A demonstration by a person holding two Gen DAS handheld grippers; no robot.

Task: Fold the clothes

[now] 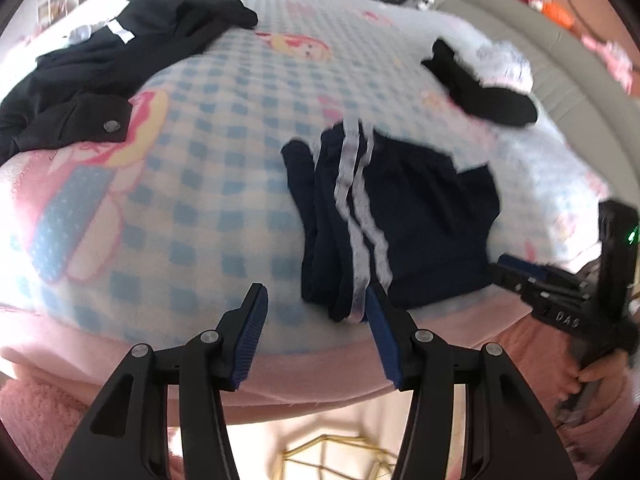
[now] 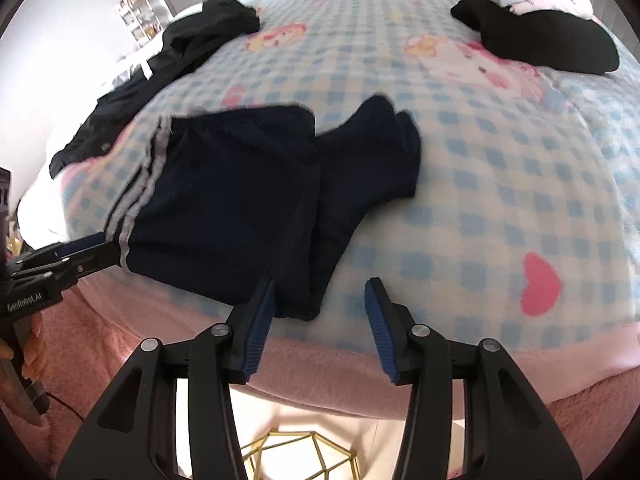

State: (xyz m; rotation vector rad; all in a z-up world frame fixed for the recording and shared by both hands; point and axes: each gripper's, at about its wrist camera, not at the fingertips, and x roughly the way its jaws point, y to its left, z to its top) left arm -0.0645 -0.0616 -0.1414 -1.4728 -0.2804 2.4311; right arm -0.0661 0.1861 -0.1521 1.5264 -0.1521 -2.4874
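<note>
Navy shorts with two white side stripes (image 1: pixel 400 220) (image 2: pixel 224 200) lie partly folded near the front edge of the bed. My left gripper (image 1: pixel 316 296) is open; the striped hem lies just inside its right pad, and the pads do not press on it. In the right wrist view the left gripper (image 2: pixel 108 250) reaches the striped corner from the left. My right gripper (image 2: pixel 322 284) is open too, with the shorts' lower hem beside its left pad. It shows in the left wrist view (image 1: pixel 508 268) at the shorts' right edge.
The blue-checked cartoon blanket (image 1: pixel 200 168) (image 2: pixel 500 184) covers the bed. A crumpled black garment (image 1: pixel 100 60) (image 2: pixel 168 52) lies far left, a folded black item (image 1: pixel 480 88) (image 2: pixel 544 40) far right beside white cloth (image 1: pixel 504 64). A gold wire basket (image 2: pixel 296 456) stands on the floor below.
</note>
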